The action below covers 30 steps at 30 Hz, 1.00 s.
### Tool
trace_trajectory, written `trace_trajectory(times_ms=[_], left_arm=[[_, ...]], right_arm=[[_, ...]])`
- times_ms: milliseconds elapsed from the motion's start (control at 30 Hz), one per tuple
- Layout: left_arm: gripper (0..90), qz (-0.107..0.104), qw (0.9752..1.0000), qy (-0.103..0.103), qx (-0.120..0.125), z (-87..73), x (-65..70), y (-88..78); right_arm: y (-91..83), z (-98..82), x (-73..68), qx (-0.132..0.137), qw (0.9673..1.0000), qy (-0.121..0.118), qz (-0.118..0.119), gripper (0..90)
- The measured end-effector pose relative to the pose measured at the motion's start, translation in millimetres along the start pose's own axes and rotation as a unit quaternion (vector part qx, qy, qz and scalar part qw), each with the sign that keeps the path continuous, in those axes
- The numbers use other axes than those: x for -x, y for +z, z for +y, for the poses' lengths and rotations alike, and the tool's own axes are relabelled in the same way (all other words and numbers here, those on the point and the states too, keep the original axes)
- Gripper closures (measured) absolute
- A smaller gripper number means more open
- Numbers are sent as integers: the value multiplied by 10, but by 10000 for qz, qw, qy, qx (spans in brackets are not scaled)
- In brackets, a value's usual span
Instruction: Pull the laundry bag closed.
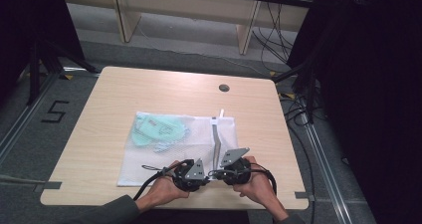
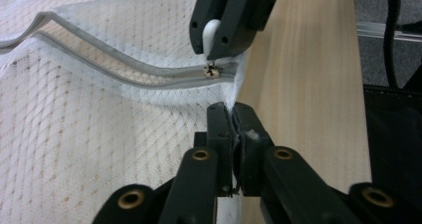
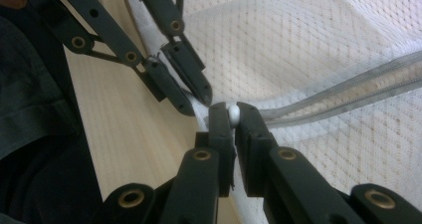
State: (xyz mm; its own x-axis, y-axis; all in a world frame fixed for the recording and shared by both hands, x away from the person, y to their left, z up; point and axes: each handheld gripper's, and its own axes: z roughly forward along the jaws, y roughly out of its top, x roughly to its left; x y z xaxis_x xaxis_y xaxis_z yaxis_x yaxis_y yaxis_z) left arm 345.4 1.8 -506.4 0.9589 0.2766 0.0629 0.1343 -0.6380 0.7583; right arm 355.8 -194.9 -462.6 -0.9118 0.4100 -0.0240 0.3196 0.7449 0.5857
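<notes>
The mesh bag [image 1: 174, 149] lies on the table [image 1: 99, 114] before me, garment [image 1: 157, 130] inside at its far left, zipper [image 1: 215, 144] along its right edge.

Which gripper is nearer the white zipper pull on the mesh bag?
Right. The right gripper is shut on the zipper pull. The left gripper pinches the mesh bag edge just beside the pull, not touching it.
</notes>
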Motion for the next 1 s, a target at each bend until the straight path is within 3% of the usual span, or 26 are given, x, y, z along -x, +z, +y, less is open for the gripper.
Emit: trace_trajectory(times_ms=[33,67,133,267,300,333,367,433,467,500,567,633,667,700,767,1000], left_arm=[[872,-41,9999,75,-53,3,-3,-6],[884,-11,10000,-36,62,0,16,8],[886,-31,10000,-43,66,-1,16,8],[891,-18,9999,112,11,0,22,5],[891,11,9997,234,-74,0,23,0],[892,-38,9980,554,-296,12,-9,-25],[892,-49,9992,354,-153,2,28,1],[893,-73,9989,420,-179,1,36,6],[893,-54,9996,261,-35,-4,60,26],[893,-45,9994,355,-43,0,54,26],[893,-54,9993,358,-57,-1,57,26],[894,-106,9971,661,-355,10,25,-11],[894,-126,9969,679,-370,14,24,-12],[894,-120,9995,295,-62,4,71,26],[894,-146,9992,355,-131,4,62,16],[894,-207,9997,147,-58,5,51,6]], right_arm=[[0,0,0,0,10000,0,0,866],[-2,-9,-1,-18,10000,85,16,866],[-1,-10,1,-26,10000,83,9,866],[19,-24,22,-22,9999,133,59,866],[19,-24,22,-22,9999,133,59,866],[31,-39,46,-75,9998,167,111,867],[37,-46,43,-167,9994,271,135,867],[52,-52,56,-110,9996,229,149,867],[61,-54,59,-101,9993,279,211,867],[52,-49,68,-179,9991,283,243,867],[77,-56,74,-134,9992,306,216,867],[96,-63,92,-185,9990,354,221,867],[89,-62,112,-283,9987,346,249,867],[98,-64,120,-281,9988,345,225,867],[131,-72,149,-243,9985,432,251,867],[156,-54,200,-323,9982,423,284,867]])
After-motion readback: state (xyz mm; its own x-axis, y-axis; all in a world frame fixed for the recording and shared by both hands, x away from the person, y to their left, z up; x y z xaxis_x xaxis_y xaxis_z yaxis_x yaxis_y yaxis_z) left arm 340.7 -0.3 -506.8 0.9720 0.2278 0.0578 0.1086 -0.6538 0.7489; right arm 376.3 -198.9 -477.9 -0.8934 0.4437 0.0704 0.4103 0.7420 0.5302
